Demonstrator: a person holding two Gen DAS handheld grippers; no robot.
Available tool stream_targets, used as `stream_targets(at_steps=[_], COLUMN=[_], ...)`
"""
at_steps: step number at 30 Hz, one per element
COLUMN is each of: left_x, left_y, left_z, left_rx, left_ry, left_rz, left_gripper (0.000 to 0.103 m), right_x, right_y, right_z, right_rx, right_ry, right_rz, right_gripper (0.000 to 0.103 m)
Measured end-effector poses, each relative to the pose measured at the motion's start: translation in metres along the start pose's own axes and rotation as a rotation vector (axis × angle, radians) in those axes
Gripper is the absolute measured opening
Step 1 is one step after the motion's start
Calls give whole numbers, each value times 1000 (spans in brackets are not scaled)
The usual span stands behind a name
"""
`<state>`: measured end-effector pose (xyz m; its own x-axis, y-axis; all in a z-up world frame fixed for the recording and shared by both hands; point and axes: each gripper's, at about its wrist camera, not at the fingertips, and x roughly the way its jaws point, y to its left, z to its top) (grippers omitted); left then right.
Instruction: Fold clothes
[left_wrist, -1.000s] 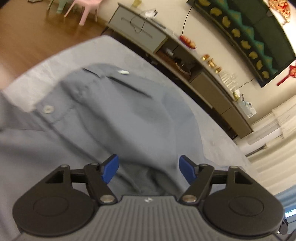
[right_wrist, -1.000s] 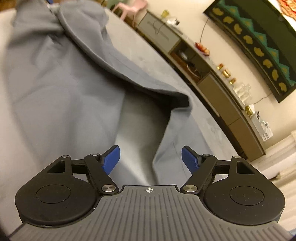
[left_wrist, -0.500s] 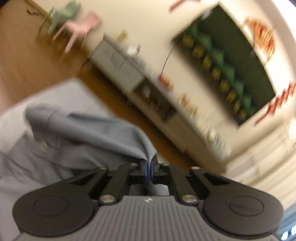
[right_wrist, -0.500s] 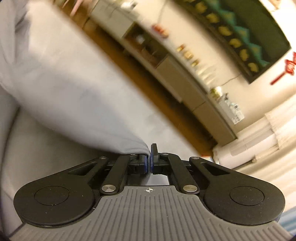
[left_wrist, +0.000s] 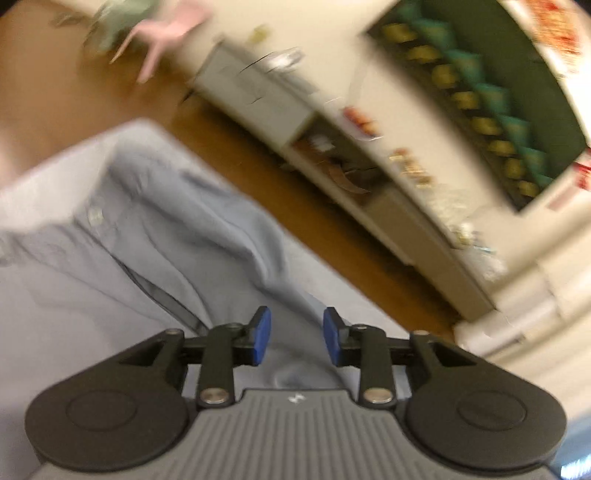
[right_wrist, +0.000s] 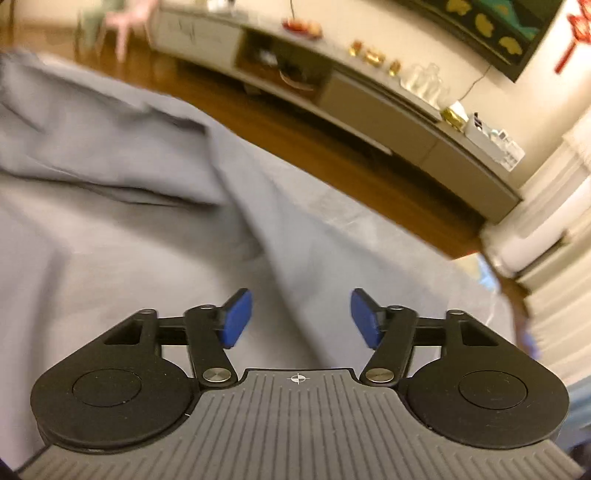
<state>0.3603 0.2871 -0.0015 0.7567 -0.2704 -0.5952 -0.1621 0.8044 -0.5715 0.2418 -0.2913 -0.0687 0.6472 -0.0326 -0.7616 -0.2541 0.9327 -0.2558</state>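
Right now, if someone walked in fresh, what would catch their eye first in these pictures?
The rumpled grey-blue shirt fills the lower left of both views, lying on a grey cloth-covered surface. In front of it, the blue pads of the left tool and the right tool stand apart with nothing between them, having just been opening. Behind, a long low cabinet with gold trinkets runs along the wall.

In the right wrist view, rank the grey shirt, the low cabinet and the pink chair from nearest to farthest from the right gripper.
1. grey shirt: lies just ahead of the open right gripper, spreading left.
2. low cabinet: across the wooden floor, along the wall.
3. pink chair: far upper left, past the cabinet's end.
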Motion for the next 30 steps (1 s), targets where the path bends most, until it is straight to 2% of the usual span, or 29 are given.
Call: stream_targets(at_steps=[1, 3, 4, 7, 11, 12, 13, 14, 15, 18, 22, 27, 28, 29, 30], left_x=[-20, -52, -61, -77, -74, -74, -72, -72, -72, -68, -57, -55, -58, -64, -69], left_y=[3, 12, 17, 33, 51, 54, 59, 65, 72, 100, 120, 125, 123, 120, 117], left_z=[-4, -10, -13, -21, -27, -30, -33, -35, -36, -37, -44, -55, -57, -59, -60], left_rx=[17, 7, -10, -61, -54, -47, -45, -57, -77, -144, -182, -166, -155, -142, -130], left_ry=[-27, -71, -77, -72, -38, -32, -21, -9, 3, 46, 96, 94, 87, 79, 71], left_rz=[-18, -32, -37, -16, 84, 112, 138, 154, 155, 169, 196, 210, 209, 204, 200], left_gripper=[41, 44, 45, 45, 45, 46, 46, 46, 46, 39, 36, 36, 36, 38, 41], right_x=[-12, -26, -29, -34, -29, -32, -34, -36, -38, -58, -86, -52, -46, -42, -42], right_y=[5, 20, 28, 56, 80, 84, 87, 93, 100, 103, 42, -23, -30, -36, -41], right_z=[-17, -59, -76, -117, -131, -137, -139, -139, -139, -135, -108, -96, -98, -100, -104], right_rx=[17, 57, 59, 42, -12, -16, -22, -54, -96, -149, -71, 40, 78, 123, 179], right_ry=[12, 82, 109, 166, 145, 143, 146, 146, 144, 85, -21, 38, 48, 54, 46], right_rz=[60, 195, 218, 230, 172, 173, 185, 176, 159, 62, -220, -463, -477, -478, -446], right_gripper=[61, 62, 62, 61, 52, 34, 8, 1, 0, 0, 0, 0, 13, 23, 38])
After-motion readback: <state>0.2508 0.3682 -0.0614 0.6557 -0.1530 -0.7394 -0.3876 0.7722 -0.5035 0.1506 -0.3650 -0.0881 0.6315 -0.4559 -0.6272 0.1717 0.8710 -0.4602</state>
